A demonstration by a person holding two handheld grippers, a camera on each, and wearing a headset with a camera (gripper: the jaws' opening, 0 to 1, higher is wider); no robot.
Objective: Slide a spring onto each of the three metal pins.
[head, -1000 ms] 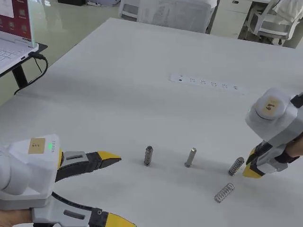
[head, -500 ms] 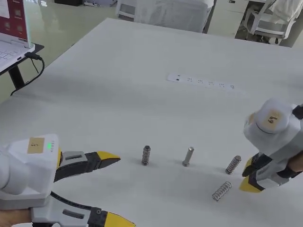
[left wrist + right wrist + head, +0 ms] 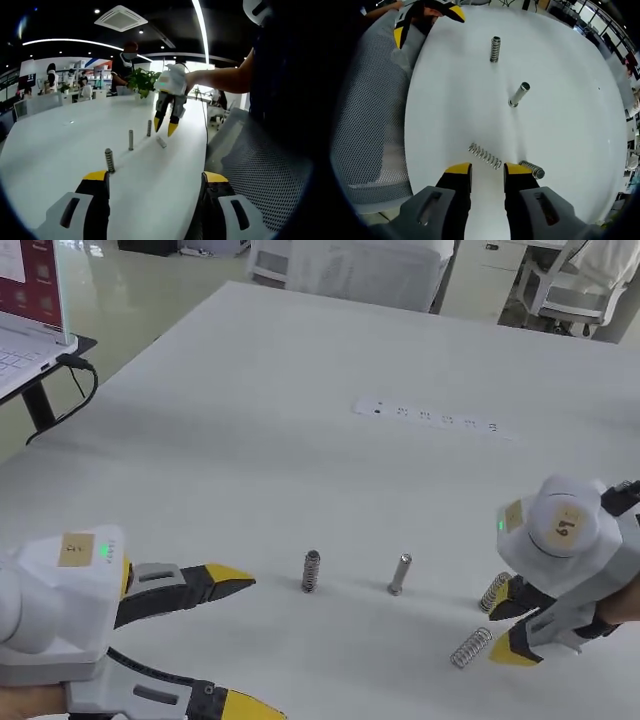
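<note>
The right gripper hangs tips-down over the white table, its jaws a narrow gap apart with nothing between them. Seen from its own camera, the loose spring lies on its side just ahead of the two yellow tips, crosswise to them, with no jaw closed on it. Just beside the tip of its right-hand jaw stands the nearest pin, which already wears a spring. Farther out along the jaws stands the bare pin, and beyond that the far pin, also sleeved in a spring; the three pins run in a line away from this gripper. The left gripper sits at the far end of that line, well apart from the right one, its jaws spread wide and empty. From its side the far pin is the closest, a little ahead of its left jaw tip. Beyond both grippers a white power strip lies flat on the table, and an open laptop sits off past the left gripper.
</note>
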